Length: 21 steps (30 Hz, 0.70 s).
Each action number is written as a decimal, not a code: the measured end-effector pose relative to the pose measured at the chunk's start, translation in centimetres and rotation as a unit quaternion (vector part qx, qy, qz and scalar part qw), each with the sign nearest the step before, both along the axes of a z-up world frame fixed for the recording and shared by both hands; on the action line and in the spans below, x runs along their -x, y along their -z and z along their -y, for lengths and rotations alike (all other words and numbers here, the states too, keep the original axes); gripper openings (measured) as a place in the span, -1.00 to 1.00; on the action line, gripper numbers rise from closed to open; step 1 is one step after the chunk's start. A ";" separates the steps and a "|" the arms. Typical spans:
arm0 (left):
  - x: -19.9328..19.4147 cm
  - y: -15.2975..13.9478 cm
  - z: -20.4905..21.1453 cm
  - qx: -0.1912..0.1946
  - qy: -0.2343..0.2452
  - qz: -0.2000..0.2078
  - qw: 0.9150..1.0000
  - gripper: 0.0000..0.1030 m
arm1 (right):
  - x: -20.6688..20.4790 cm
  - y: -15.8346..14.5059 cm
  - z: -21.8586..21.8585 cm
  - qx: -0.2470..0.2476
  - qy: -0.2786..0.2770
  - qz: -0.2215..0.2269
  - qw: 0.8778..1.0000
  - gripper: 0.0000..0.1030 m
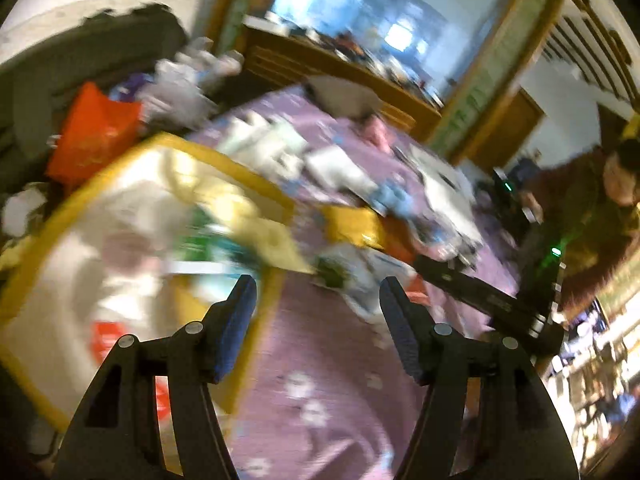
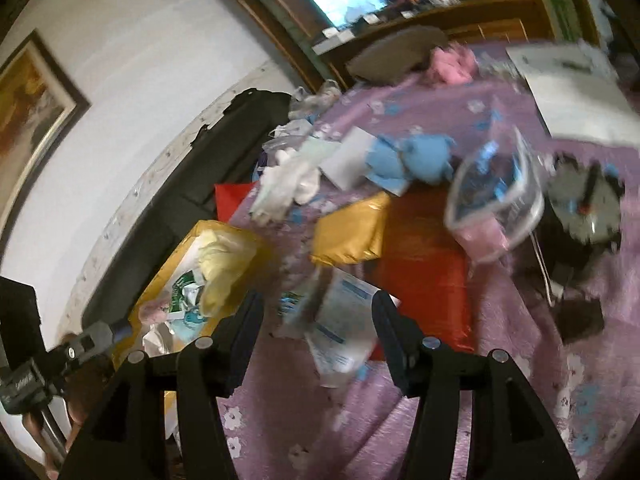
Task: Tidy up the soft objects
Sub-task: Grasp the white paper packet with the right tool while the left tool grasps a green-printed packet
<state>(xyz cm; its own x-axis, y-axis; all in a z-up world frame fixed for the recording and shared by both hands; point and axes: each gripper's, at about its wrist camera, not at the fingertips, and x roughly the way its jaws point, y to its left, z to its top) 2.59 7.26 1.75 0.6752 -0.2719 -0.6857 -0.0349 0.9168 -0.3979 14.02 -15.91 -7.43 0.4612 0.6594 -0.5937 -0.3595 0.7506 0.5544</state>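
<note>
Jaws of both the left gripper and the right gripper stand apart with nothing between them, over a bed in a purple flowered cover. At the bed's left edge sits a yellow-rimmed box filled with soft items. Farther up the bed lie a blue plush toy, white cloth and a gold package.

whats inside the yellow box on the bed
The yellow box holds a pale yellow cloth on top, something green and white, a pinkish soft item and white crumpled pieces. Whatever lies beneath them is covered, and blur hides detail.
</note>
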 end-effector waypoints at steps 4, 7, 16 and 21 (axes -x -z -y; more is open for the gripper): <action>-3.9 1.4 2.8 -0.002 0.036 -0.028 0.999 0.26 | -0.7 1.8 0.6 -0.017 0.013 -0.050 0.999 0.09; -7.1 3.0 3.3 0.024 0.038 -0.070 0.997 0.26 | -0.8 2.8 0.4 -0.028 0.014 -0.079 0.996 0.07; -11.2 4.8 4.3 0.032 0.057 -0.114 0.991 0.26 | -0.2 4.1 -0.6 -0.022 0.005 -0.108 0.994 -0.05; -12.9 6.8 5.2 0.028 0.075 -0.143 0.987 0.26 | -0.7 4.7 -1.4 -0.043 -0.008 -0.118 0.992 -0.16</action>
<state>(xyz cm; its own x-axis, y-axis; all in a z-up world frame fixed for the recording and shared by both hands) 15.45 2.02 -5.04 0.4063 -0.3967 -0.8231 -0.0194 0.8969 -0.4419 14.71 -14.48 -12.18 0.3052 0.7182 -0.6254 -0.2235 0.6924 0.6860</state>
